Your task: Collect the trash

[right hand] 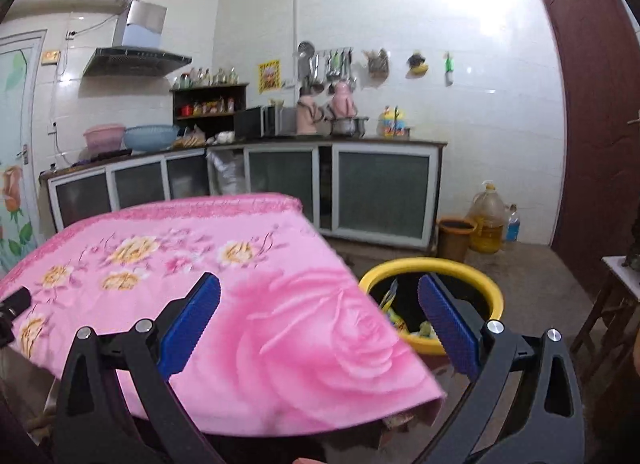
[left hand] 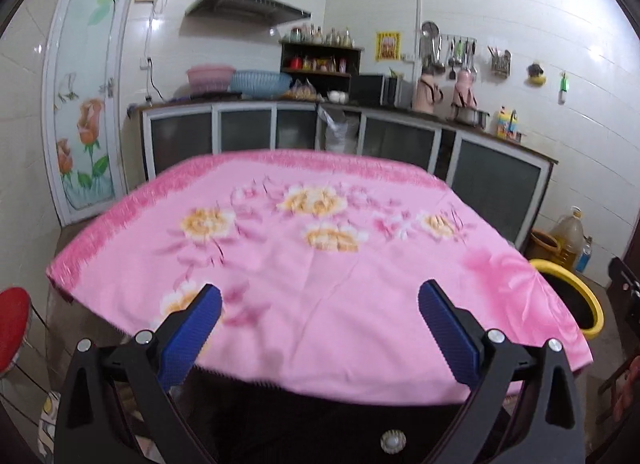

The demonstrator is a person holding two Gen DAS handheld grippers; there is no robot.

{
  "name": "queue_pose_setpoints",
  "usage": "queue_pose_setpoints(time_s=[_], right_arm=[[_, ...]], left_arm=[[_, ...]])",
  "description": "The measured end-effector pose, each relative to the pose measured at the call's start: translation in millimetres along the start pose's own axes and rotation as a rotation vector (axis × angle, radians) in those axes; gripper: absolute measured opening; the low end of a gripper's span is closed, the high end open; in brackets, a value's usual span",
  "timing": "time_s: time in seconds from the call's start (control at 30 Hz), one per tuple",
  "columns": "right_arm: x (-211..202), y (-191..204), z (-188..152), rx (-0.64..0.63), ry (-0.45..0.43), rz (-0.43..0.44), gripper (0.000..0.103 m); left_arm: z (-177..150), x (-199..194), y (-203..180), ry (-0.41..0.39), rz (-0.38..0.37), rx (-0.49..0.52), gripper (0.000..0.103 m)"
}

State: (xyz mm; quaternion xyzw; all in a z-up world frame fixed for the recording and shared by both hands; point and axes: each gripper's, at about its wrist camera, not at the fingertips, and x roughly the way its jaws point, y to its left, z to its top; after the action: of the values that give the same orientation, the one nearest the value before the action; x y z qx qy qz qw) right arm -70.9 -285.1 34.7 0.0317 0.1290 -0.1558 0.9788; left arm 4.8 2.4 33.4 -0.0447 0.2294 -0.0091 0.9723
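Note:
A table under a pink flowered cloth (left hand: 312, 248) (right hand: 208, 276) fills both views, and I see no loose trash on it. A yellow-rimmed bin (right hand: 436, 268) stands on the floor off the table's right corner, with wrappers (right hand: 394, 312) inside; its rim (left hand: 592, 296) shows at the right of the left wrist view. My left gripper (left hand: 320, 312) is open above the near table edge, with nothing between its blue pads. My right gripper (right hand: 320, 308) is open too, spanning the table's right corner and the bin, holding nothing.
Kitchen cabinets (left hand: 400, 136) and a cluttered counter line the far wall. A brown pot (right hand: 454, 236), an oil jug (right hand: 486, 220) and a blue bottle (right hand: 513, 226) stand on the floor behind the bin. A red stool (left hand: 12, 324) is at left, a wooden stool (right hand: 612, 304) at right.

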Motion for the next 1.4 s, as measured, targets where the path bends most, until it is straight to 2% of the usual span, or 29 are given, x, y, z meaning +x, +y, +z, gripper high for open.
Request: queue_pose_setpoints(time_s=[0.2,0.6,1.4], right_arm=[[-5.9,8.3,-11.4,-0.011,0.000,0.001,0.095],[-14.6,4.7,-15.7,0.009,-0.002,-0.018,0.095],[-12.6,6.2,-17.5,-0.004,0.016,-0.012,0.095]], left_arm=[[-12.0,1.2,-7.4,0.015,0.018,0.014,0.095],[-17.6,-0.7,-18.4,0.033,-0.010,0.041,0.095],[-21.6,3.9,-12.2,0.059,-0.024,0.015,0.095]])
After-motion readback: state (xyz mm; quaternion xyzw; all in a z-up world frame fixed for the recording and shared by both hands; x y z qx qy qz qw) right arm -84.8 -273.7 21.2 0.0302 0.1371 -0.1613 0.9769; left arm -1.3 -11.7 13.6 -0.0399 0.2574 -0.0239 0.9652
